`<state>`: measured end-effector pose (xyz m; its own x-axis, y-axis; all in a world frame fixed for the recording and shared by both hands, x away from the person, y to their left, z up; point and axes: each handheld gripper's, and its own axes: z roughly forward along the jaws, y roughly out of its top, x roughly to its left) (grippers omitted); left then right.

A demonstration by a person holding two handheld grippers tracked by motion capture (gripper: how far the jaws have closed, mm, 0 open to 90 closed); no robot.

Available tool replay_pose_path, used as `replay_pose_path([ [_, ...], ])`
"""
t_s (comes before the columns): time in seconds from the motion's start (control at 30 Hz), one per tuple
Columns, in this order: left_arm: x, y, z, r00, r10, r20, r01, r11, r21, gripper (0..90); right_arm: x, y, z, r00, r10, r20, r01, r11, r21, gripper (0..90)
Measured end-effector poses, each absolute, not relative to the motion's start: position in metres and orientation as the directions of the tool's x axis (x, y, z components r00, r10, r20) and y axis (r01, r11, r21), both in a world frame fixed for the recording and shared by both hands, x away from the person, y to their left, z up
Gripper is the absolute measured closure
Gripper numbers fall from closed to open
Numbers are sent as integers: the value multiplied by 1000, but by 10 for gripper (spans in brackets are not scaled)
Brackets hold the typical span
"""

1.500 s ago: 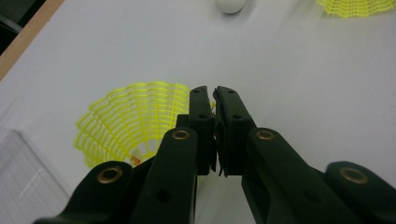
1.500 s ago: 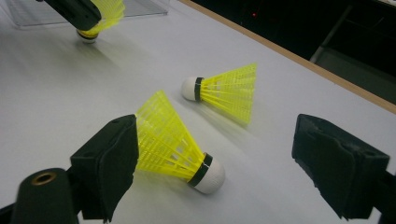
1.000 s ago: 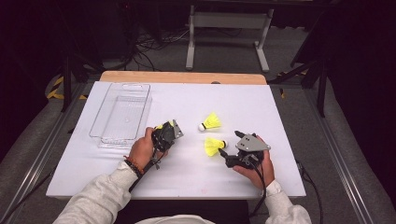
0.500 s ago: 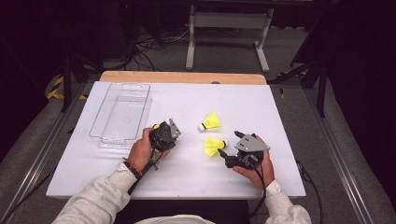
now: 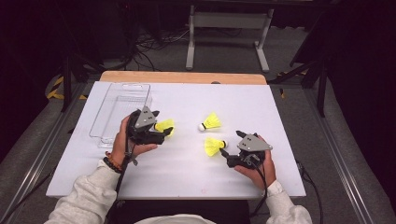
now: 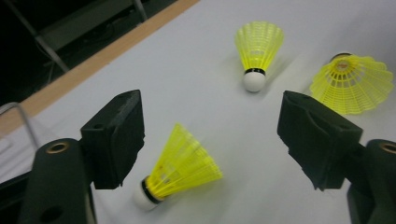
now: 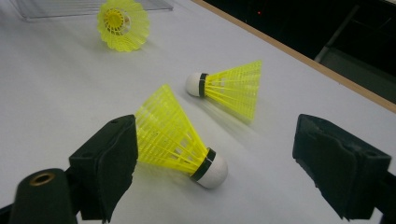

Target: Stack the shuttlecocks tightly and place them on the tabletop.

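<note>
Fingers (image 6: 116,135) of the left gripper (image 5: 161,133) have just been opening and stand apart, nothing clamped, a yellow shuttlecock (image 6: 180,170) lying loose on the white counter (image 5: 177,177) between them, near the clear tray (image 5: 105,126). Right gripper (image 5: 223,154) is also spread, around the shuttlecock farthest from the tray (image 7: 180,140), unpinched. Judgement: lift the left clear of the skirt; close the right near the cork to avoid crushing.
</note>
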<state>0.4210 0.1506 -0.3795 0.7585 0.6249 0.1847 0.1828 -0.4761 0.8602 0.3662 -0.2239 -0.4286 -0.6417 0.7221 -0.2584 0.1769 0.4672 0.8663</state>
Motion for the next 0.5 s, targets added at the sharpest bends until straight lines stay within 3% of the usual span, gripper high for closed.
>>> replay_pose_path([
  [0.5,397,206,-388,788,572,228,88,-471,878,147,365,-223,-424,-636,729,-254,175,457,872,170],
])
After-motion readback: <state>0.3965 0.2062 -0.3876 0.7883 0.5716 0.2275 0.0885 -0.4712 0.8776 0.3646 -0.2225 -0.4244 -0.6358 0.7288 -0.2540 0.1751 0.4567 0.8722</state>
